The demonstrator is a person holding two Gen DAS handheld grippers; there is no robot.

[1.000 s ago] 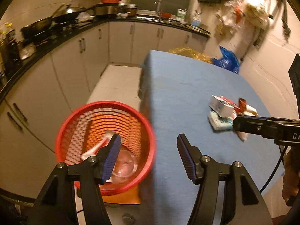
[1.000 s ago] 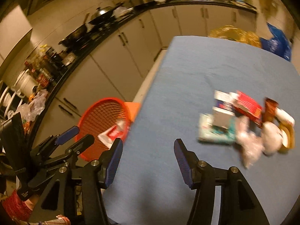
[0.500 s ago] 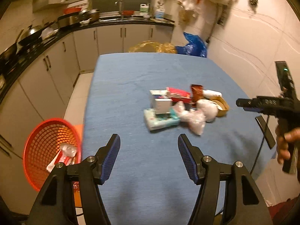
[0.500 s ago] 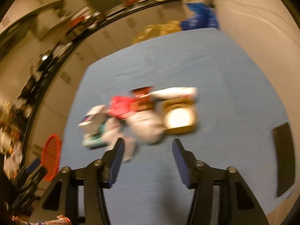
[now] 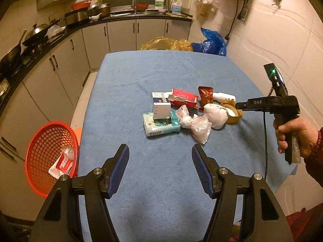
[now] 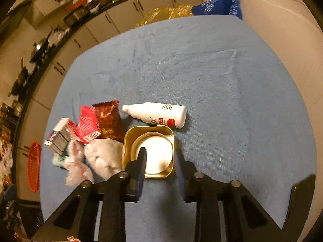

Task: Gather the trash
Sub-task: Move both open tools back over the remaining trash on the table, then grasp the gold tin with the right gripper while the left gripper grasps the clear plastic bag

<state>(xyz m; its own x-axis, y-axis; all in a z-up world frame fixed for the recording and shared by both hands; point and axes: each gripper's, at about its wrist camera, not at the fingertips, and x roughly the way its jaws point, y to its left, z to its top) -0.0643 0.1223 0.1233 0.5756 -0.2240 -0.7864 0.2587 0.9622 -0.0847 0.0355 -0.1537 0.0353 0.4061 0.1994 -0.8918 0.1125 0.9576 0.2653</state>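
Observation:
A heap of trash lies mid-table: a white box (image 5: pixel 160 109) on a tissue pack (image 5: pixel 161 125), a red carton (image 5: pixel 184 97), a brown wrapper (image 5: pixel 205 94), clear bags (image 5: pixel 198 126), a white wad (image 5: pixel 215 116), a white bottle (image 6: pixel 156 114) and a gold tin (image 6: pixel 150 151). My left gripper (image 5: pixel 158 168) is open and empty, near the table's front, short of the heap. My right gripper (image 6: pixel 158 159) is open with one finger inside the gold tin and the other outside its right wall. The red basket (image 5: pixel 50 157) stands on the floor at left with some trash in it.
The blue-clothed table (image 5: pixel 181 70) has kitchen cabinets (image 5: pixel 66 64) to its left and a wall to the right. Yellow and blue bags (image 5: pixel 210 42) lie beyond its far edge. A dark flat object (image 6: pixel 298 201) lies at the table's right front corner.
My left gripper swung from above the basket to face the heap. My right gripper moved right across the heap and down onto the gold tin, its fingers narrowing around the tin's wall.

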